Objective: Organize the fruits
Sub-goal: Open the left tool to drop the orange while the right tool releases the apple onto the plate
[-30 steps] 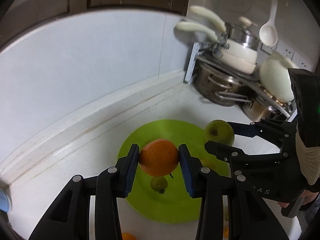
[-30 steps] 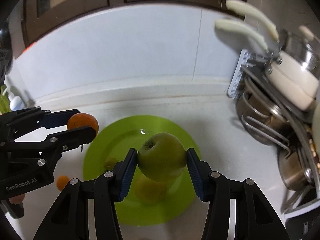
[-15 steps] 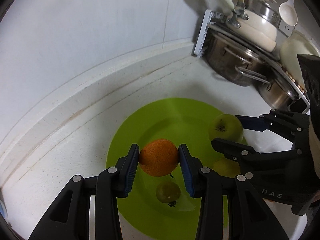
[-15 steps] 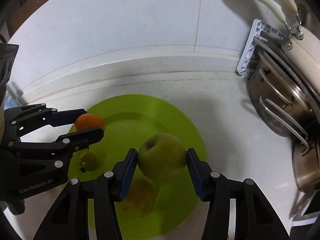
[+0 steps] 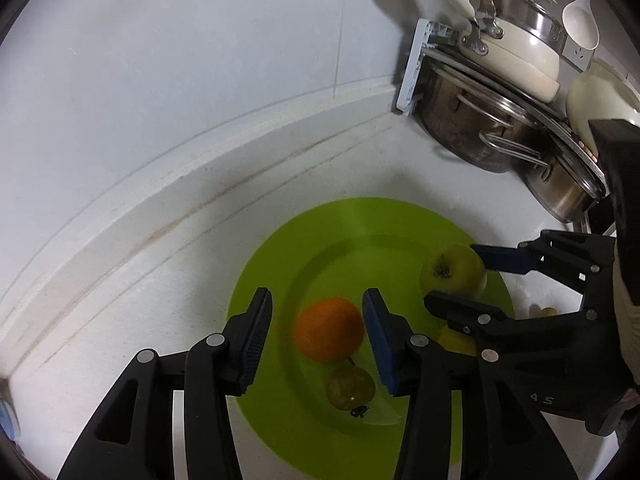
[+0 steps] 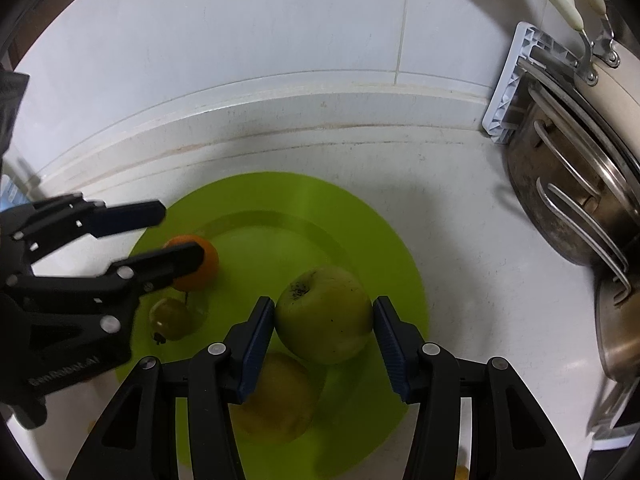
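White tabletop (image 5: pixel 132 304), faint brownish streaks along raised back ledge (image 6: pixel 320 108). Pale tiled wall (image 5: pixel 180 48) behind, thin grout lines. Right corner: dish rack (image 5: pixel 416 68) with 2 steel pots (image 5: pixel 472 124), cream pan (image 5: pixel 516 56) on top with long cream handles. White ladle (image 5: pixel 580 20) on wall beside socket. Light soft, even.

A lime-green plate (image 6: pixel 360 216) lies flat on the counter. On it – an orange (image 5: pixel 329 329) near its 8 o'clock, a small green fruit (image 6: pixel 170 317) just below, a yellowish fruit (image 6: pixel 276 396) at 6 – and a green apple (image 6: pixel 324 314), stem end tilted up-left.
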Action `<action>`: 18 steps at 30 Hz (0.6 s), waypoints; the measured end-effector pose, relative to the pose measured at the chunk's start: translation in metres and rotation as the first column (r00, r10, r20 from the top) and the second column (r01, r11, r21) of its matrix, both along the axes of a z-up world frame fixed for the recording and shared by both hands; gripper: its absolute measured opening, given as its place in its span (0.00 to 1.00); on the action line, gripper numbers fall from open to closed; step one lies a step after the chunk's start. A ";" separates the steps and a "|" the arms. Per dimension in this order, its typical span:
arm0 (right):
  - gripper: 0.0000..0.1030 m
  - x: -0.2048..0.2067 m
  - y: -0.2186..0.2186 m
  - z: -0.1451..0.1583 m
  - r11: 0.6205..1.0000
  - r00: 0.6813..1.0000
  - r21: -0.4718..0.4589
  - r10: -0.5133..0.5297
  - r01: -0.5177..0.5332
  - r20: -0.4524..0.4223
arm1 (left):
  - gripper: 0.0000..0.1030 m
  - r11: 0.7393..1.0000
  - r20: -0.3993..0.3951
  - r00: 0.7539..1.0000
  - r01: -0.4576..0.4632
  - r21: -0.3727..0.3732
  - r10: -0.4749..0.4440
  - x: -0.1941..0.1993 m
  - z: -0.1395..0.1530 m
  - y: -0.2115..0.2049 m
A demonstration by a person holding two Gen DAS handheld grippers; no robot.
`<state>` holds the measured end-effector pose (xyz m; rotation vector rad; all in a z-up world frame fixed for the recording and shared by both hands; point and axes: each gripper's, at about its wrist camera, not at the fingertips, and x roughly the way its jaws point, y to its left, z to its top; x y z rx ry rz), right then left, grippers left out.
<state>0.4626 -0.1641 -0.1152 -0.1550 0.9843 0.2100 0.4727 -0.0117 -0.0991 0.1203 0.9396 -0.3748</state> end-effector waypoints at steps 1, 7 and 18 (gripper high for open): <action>0.50 -0.002 0.000 0.000 1.000 1.000 0.001 -0.002 0.002 0.003 | 0.47 1.000 0.011 1.000 -0.004 0.003 0.004 -0.002 0.003 0.001; 0.53 -0.016 -0.001 0.021 1.000 0.998 0.011 -0.016 0.015 0.068 | 0.53 0.999 0.064 0.997 -0.036 0.004 0.036 -0.018 0.022 0.013; 0.53 -0.081 0.004 0.068 0.999 0.973 0.033 -0.037 0.030 0.228 | 0.65 0.998 0.200 0.977 -0.067 -0.020 0.069 -0.077 0.072 0.026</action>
